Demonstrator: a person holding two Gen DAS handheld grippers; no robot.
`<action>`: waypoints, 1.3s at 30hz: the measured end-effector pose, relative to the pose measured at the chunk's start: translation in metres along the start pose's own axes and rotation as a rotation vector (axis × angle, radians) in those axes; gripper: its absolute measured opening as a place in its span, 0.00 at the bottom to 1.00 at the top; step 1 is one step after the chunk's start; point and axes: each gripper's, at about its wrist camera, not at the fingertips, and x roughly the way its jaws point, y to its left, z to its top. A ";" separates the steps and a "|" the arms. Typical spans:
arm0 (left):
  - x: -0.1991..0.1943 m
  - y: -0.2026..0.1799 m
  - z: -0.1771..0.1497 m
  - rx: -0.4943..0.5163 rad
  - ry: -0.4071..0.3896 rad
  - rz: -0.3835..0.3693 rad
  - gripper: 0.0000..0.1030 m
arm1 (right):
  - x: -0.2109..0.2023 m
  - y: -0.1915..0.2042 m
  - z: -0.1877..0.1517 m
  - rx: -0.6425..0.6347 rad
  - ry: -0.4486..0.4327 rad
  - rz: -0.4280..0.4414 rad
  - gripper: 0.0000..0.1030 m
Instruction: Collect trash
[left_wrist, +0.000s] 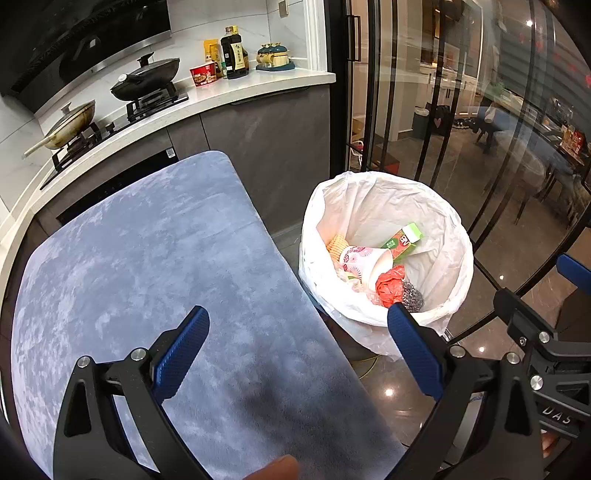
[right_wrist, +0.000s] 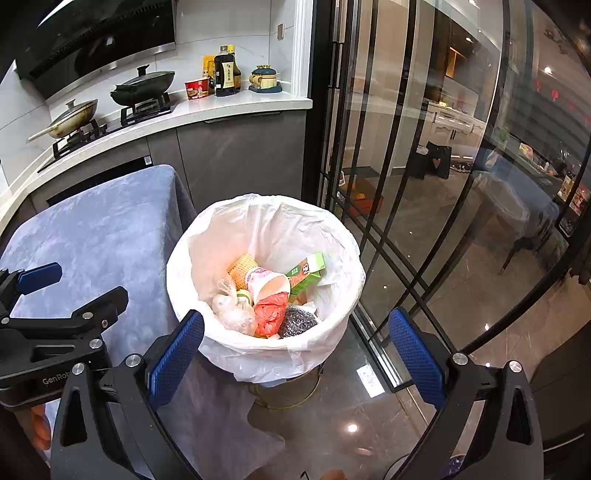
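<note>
- My left gripper (left_wrist: 295, 350) fills the bottom of the left wrist view, its blue fingers spread wide with nothing between them, hanging over the right edge of the blue-grey table (left_wrist: 147, 266).
- My right gripper (right_wrist: 295, 354) sits at the bottom of the right wrist view, likewise spread wide and holding nothing, aimed at the bin.
- The trash bin (right_wrist: 332, 236), lined with a white bag, stands on the floor just beside the table, at the centre of the right wrist view and centre right of the left one.
- Inside it lie a green carton (right_wrist: 308, 271), a patterned paper cup (right_wrist: 267, 280), a crumpled red bag (right_wrist: 271, 312), a steel scourer (right_wrist: 297, 321) and a clear plastic wad (right_wrist: 232, 312).
- The table top, filling the left and middle of the left wrist view, shows no trash that I can make out, though its near edge is hidden behind my left gripper.
- I judge the collecting close to done, so the step in hand is a check for leftovers.
- To do it well I would sweep each camera slowly across the table and the floor around the bin before committing to any grasp.
- The liner's rim looks loose, so I would keep both fingers clear of it when passing above.
- The glass door (right_wrist: 424, 184) stands near the bin on the right; I would move the right gripper gently there.
</note>
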 end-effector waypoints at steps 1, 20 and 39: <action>0.000 -0.001 0.000 0.001 0.001 0.002 0.90 | 0.000 0.000 0.000 0.000 -0.001 -0.001 0.93; 0.003 0.000 -0.009 -0.015 0.024 0.015 0.90 | 0.005 -0.001 -0.007 -0.003 0.021 0.001 0.93; 0.006 -0.001 -0.015 -0.005 0.043 0.014 0.90 | 0.007 -0.002 -0.010 -0.004 0.033 -0.001 0.93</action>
